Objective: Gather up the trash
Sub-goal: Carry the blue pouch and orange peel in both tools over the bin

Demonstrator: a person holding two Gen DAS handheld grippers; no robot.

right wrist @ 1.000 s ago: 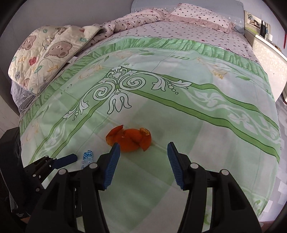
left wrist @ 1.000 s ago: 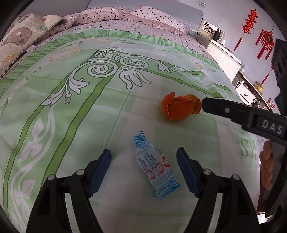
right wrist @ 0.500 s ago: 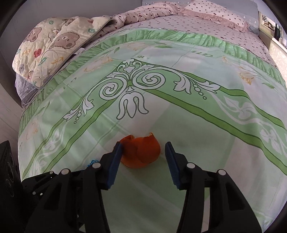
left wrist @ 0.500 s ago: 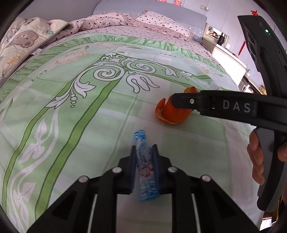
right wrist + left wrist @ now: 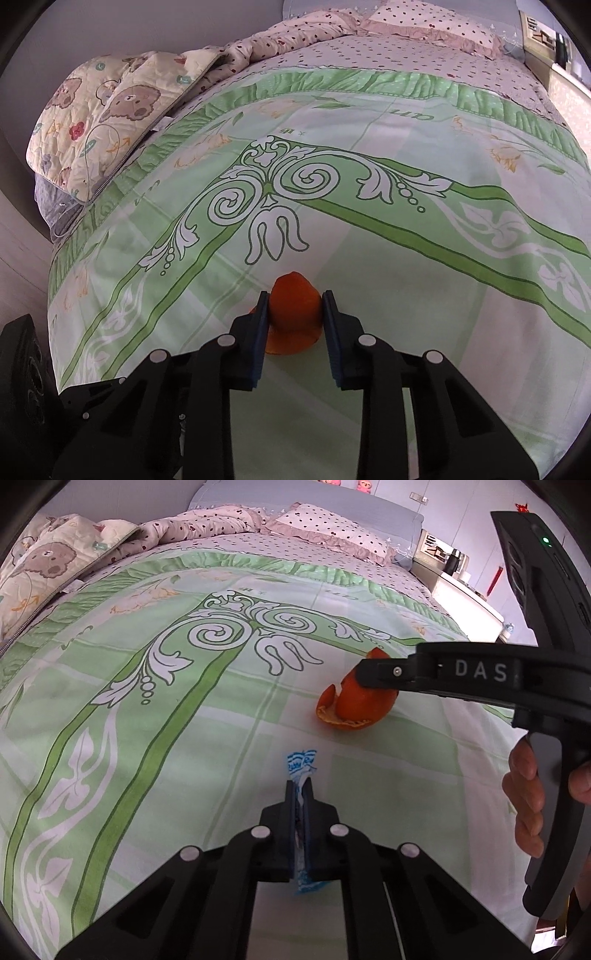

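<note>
On bed (image 5: pixel 147 709), 6 o'clock: left gripper (image 5: pixel 300 794) now clenched on wrapper (image 5: pixel 301 766), was wide apart.
Peel (image 5: pixel 293 314), 6 o'clock: right gripper (image 5: pixel 294 321) jaws closing, pads touching its sides.
Meaning: both trash bits nearly ready to lift.

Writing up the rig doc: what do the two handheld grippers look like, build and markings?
Both are matte black plastic with silver screw heads at the linkage pivots and flat blue pads on the fingers. The right gripper carries white "DAS" lettering on its finger arm, a grey trigger handle and a green indicator light. The left gripper matches. No cables or sleeves visible.
</note>
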